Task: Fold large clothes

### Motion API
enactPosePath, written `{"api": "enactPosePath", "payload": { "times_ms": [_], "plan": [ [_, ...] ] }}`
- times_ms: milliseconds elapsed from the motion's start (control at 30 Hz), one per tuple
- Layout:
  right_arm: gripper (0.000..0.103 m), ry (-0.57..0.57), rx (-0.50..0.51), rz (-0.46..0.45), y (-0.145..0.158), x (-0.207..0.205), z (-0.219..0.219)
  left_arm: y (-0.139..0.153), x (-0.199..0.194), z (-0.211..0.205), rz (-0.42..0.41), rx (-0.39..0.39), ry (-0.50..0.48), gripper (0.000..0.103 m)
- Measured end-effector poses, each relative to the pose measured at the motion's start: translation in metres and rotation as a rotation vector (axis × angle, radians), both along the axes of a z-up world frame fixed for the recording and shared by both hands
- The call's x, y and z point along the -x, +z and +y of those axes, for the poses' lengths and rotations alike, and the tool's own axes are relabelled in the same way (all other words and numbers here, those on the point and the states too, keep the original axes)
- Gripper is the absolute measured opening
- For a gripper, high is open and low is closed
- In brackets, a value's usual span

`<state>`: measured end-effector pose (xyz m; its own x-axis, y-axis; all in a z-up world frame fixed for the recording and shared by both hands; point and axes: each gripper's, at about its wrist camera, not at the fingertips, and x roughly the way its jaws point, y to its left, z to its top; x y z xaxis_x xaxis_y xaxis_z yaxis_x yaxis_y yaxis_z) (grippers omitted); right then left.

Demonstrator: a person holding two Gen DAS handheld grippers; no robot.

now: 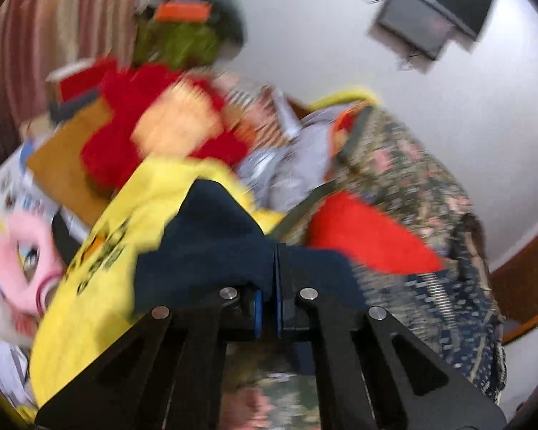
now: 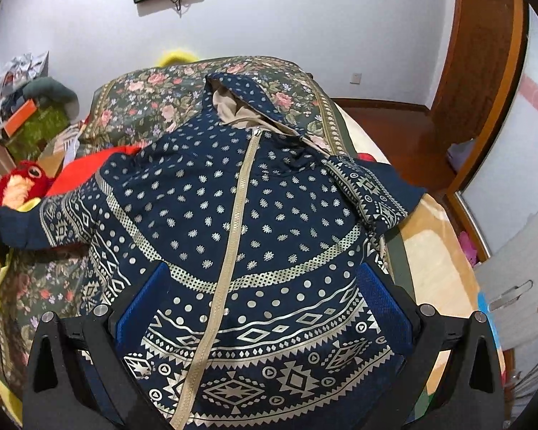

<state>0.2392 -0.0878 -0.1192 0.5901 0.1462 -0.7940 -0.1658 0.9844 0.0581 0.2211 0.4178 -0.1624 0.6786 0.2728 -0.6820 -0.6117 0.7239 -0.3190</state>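
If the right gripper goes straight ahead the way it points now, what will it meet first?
Most likely the navy patterned hooded jacket, spread zipper-up on the floral bedspread. The right gripper hangs open above its lower front, near the zipper. How far above is unclear.

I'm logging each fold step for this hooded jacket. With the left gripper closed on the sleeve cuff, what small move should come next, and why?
Probably carry the sleeve cuff inward across the jacket toward the zipper. The left gripper is clamped on the cuff's dark fabric, the jacket lies front up with that sleeve stretched sideways, and the right gripper is open over the hem.
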Motion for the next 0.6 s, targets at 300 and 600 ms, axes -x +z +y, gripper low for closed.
{"api": "enactPosePath", "payload": {
  "times_ms": [300, 600],
  "plan": [
    [0.103, 0.034, -0.023, -0.042, 0.004, -0.011, -0.017, 0.102, -0.067, -0.106, -0.147, -0.137, -0.258, 0.004],
    [0.103, 0.055, -0.073, -0.029, -0.009, -0.015, -0.043, 0.124, -0.14, -0.228, -0.161, -0.133, -0.488, 0.004]
  ]
}}
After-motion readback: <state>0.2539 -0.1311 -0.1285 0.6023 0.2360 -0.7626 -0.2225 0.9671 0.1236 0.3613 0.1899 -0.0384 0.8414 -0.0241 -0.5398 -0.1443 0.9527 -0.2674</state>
